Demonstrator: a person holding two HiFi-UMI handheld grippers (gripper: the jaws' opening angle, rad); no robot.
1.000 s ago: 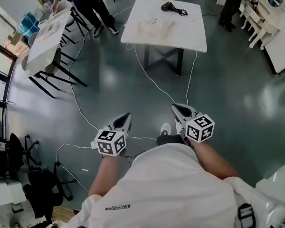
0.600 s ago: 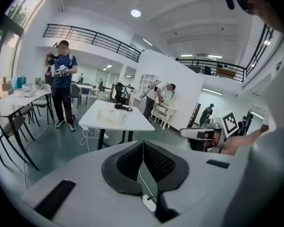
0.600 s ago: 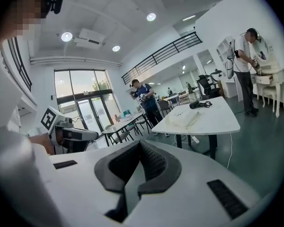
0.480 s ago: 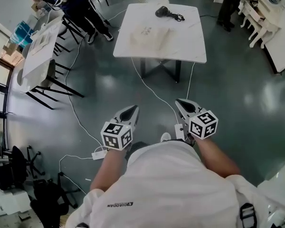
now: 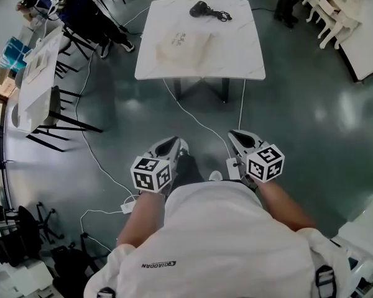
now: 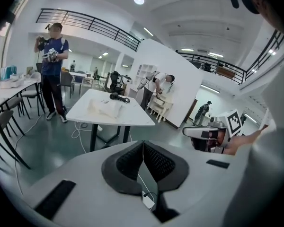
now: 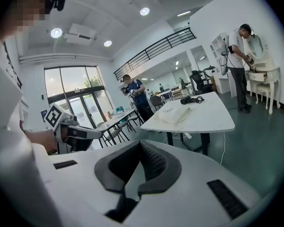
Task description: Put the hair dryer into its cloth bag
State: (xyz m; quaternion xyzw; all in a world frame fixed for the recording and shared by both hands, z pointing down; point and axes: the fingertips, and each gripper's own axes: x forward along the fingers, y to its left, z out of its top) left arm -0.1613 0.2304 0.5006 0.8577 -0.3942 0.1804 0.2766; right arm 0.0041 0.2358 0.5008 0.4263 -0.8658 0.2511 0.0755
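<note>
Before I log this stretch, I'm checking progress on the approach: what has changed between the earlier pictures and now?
The person has walked toward the white table, which now sits nearer in the head view, carrying the left tongs and right tongs along. Nothing was taken hold of or let go. Unchanged: both tongs shut and empty; the hair dryer and cloth bag lie untouched on the table.

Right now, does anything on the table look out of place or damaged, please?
Nothing stands out: the dryer lies with its cord by the far edge of the table, the bag nearer, apart from it.
</note>
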